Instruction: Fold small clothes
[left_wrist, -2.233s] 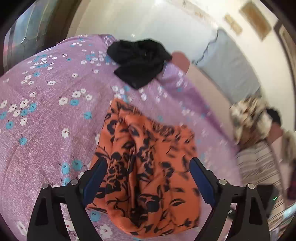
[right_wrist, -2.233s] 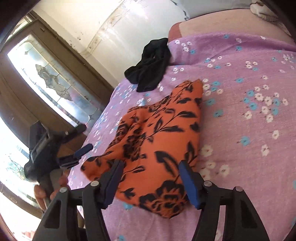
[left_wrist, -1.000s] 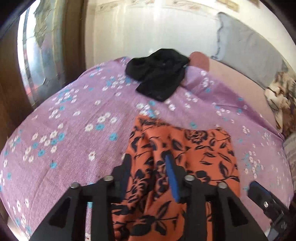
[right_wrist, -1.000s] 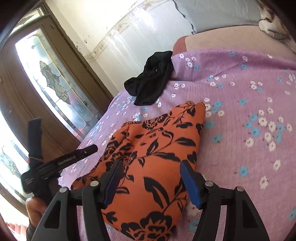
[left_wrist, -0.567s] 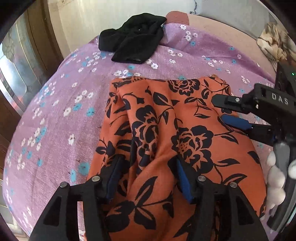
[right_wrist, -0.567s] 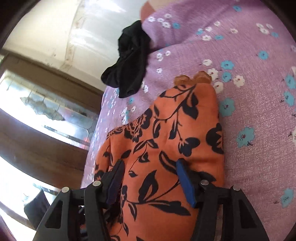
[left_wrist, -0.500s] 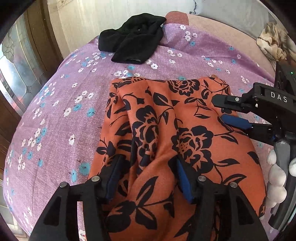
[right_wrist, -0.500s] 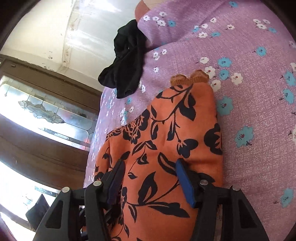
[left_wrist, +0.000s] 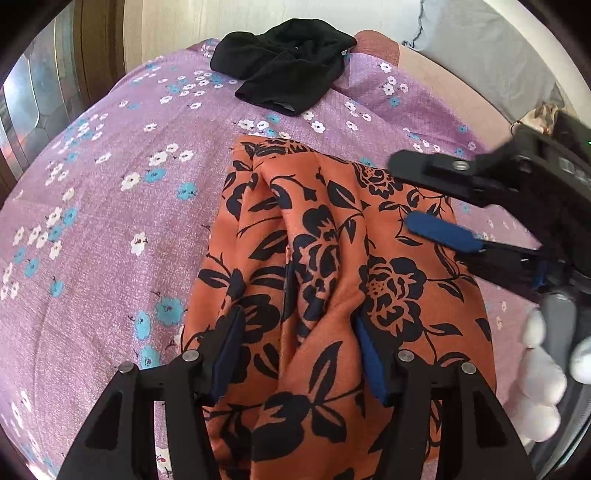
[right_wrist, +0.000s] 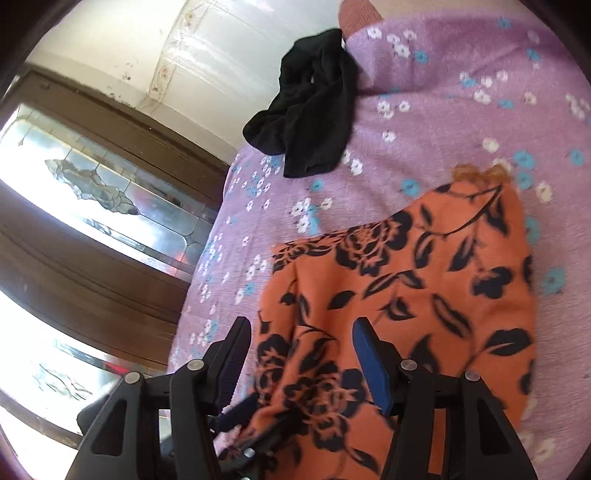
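Left wrist view: the orange floral garment (left_wrist: 332, 280) runs off the bottom edge, its length stretching away toward the black garment (left_wrist: 284, 74) on the purple bedspread (left_wrist: 110, 206). The left gripper (left_wrist: 297, 343) straddles a raised fold, jaws partly open; grip unclear. The right gripper (left_wrist: 417, 195), blurred, has shifted farther out.

Right wrist view: the garment's near end is hidden; the jaws stand partly open over it, now nearer its left edge.

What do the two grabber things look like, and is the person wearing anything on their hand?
Both the left gripper and the right gripper are black frames with silver screw heads and two fingers with blue pads. The hand holding the right one wears a white glove.
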